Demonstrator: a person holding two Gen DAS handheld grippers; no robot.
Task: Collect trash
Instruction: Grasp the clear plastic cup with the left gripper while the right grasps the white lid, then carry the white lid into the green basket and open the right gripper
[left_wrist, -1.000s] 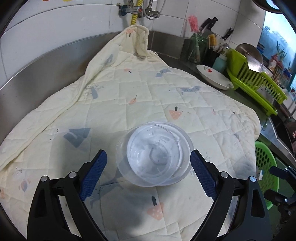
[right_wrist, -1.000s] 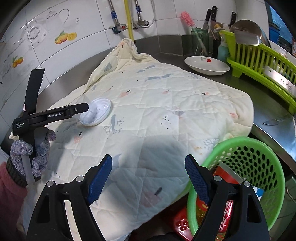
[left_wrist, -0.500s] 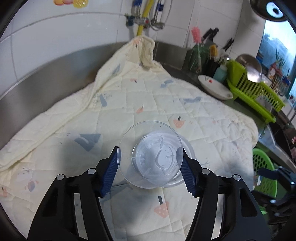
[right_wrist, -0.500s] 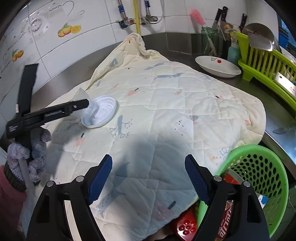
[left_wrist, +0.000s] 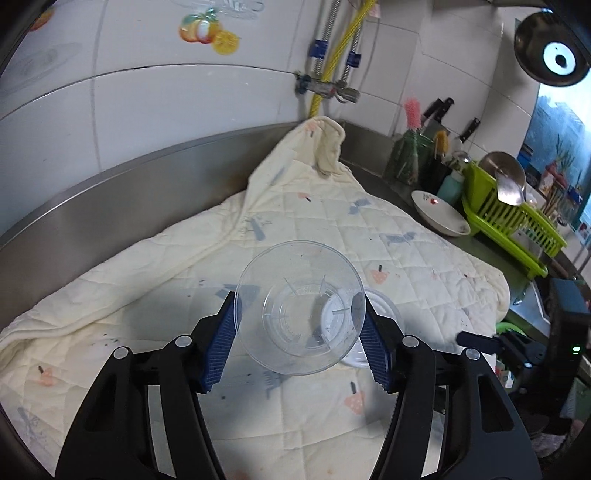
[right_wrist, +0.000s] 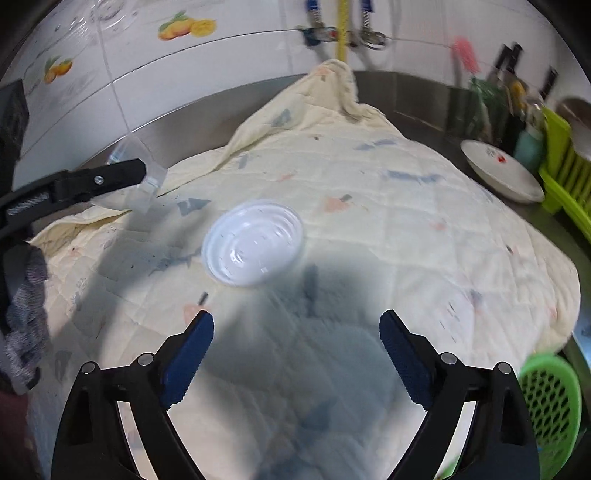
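Your left gripper (left_wrist: 300, 330) is pinching the clear plastic cup (left_wrist: 301, 312): both blue pads (left_wrist: 221, 345) press on its sides, mouth facing the camera, and the cup is clear of the quilted cloth (left_wrist: 388, 254). From the right wrist view the same gripper (right_wrist: 142, 173) shows side-on at the left edge, with the cup (right_wrist: 142, 177) a see-through blur at its tip.

Landmark: the white lid (right_wrist: 255, 242). It lies flat on the cloth (right_wrist: 388, 206), rim up. In the left view it (left_wrist: 384, 314) sits just behind and to the right of the held cup, partly hidden by the right finger.

Your right gripper (right_wrist: 297, 356) hangs on the near side of the lid; jaws are spreading, nothing between them, pads not touching the lid. Frame is motion-blurred.

Farther from the lid:
- white bowl (right_wrist: 502, 171), well to the right, on the steel counter (right_wrist: 554, 225) past the cloth edge
- lime dish rack (left_wrist: 513, 221), beyond the bowl
- green basket (right_wrist: 552, 398), off the cloth's near right corner, well apart from the lid; contents not readable
- your gloved hand (right_wrist: 24, 306), far left of the lid, on the left gripper's handle
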